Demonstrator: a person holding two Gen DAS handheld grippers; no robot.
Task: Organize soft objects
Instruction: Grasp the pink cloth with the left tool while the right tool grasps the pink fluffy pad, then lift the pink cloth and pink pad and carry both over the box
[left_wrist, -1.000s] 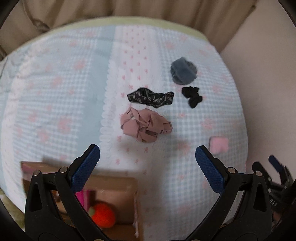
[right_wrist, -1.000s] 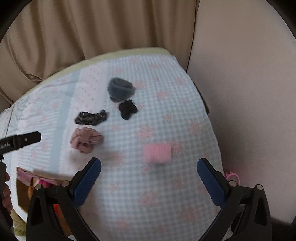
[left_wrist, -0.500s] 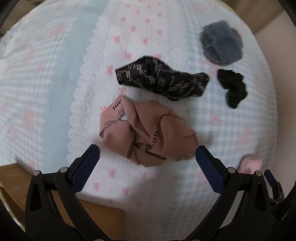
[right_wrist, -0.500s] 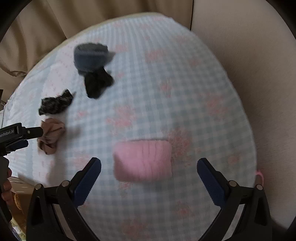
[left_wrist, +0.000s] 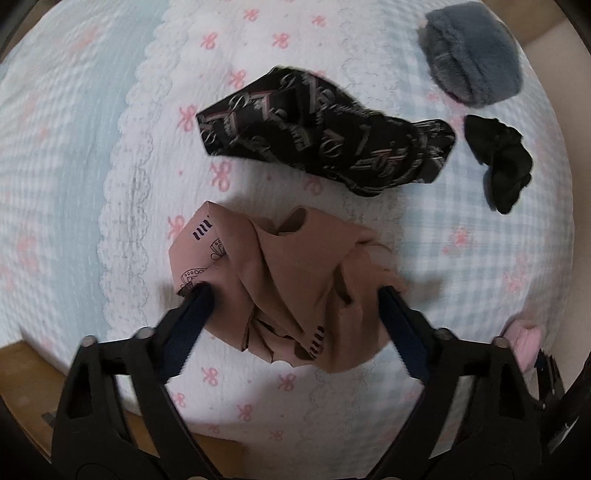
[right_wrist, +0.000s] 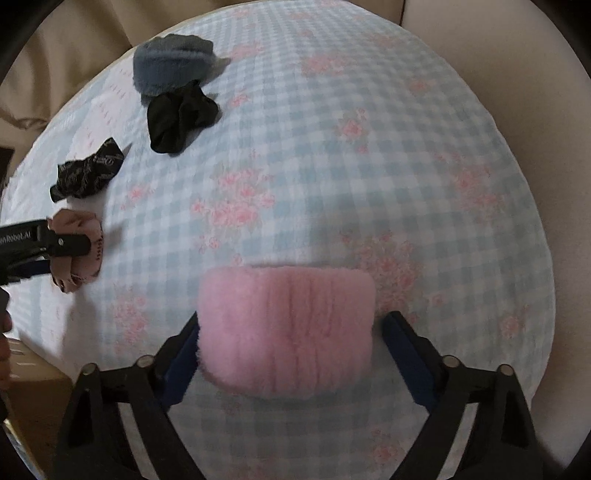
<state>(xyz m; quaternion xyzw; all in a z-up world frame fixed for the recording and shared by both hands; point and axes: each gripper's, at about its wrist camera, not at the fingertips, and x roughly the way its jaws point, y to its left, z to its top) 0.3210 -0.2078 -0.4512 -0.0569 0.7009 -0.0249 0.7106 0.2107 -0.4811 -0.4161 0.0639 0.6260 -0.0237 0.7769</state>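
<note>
Where my fingers spread wide: left gripper (left_wrist: 291, 295) straddles crumpled pink cloth (left_wrist: 288, 280).
Right gripper (right_wrist: 290, 325): unclenched around fluffy pink roll (right_wrist: 286, 328).

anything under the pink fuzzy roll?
Only the checked bedspread shows around the pink roll. The patch beneath it is covered, so nothing hidden there can be ruled out. The right gripper straddles it, jaws open.

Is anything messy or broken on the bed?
Nothing looks broken or spilled. The soft things are just untidy: the pink patterned cloth is crumpled between the left gripper's open fingers, and the dark patterned cloth and black scrunchie lie bunched up. The fluffy pink band lies neat.
</note>
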